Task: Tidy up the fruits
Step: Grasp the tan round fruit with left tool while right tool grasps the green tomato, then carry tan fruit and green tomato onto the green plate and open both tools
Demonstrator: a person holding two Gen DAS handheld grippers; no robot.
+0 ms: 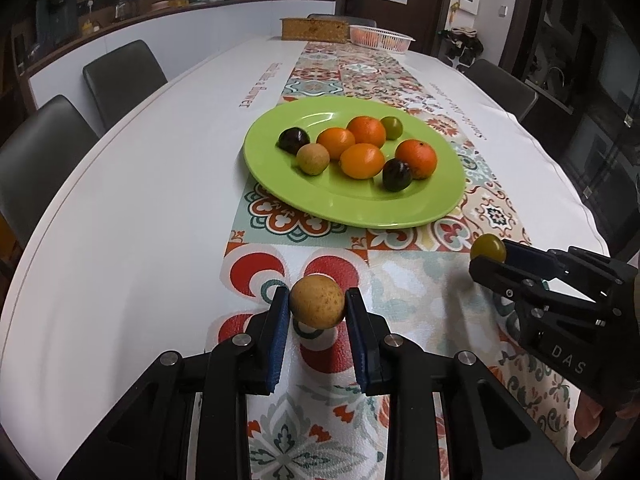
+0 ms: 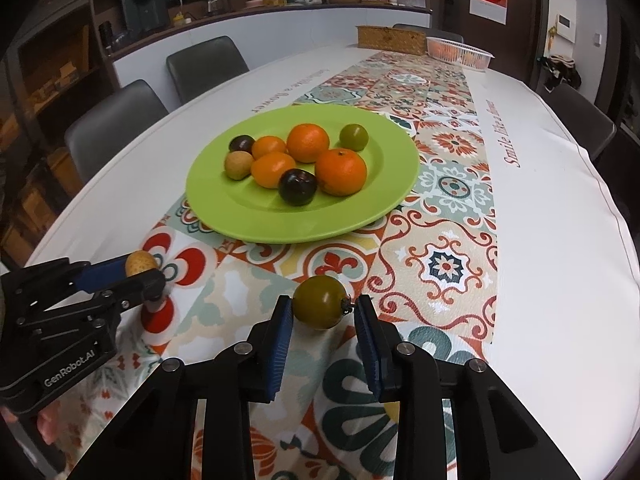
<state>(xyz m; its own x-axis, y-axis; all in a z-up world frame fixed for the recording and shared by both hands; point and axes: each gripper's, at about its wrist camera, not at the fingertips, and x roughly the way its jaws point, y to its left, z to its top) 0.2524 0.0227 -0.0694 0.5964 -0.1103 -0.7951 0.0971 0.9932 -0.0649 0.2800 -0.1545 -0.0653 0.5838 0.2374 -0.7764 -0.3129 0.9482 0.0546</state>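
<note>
My left gripper is shut on a tan round fruit, held just above the patterned runner in front of the green plate. My right gripper is shut on a green tomato, also in front of the plate. The plate holds several oranges, two dark plums, a tan fruit and a green tomato. In the left wrist view the right gripper shows at right; in the right wrist view the left gripper shows at left.
A woven box and a white basket of oranges stand at the table's far end. Grey chairs line the left side, and another chair the right. The white table edge curves to the right.
</note>
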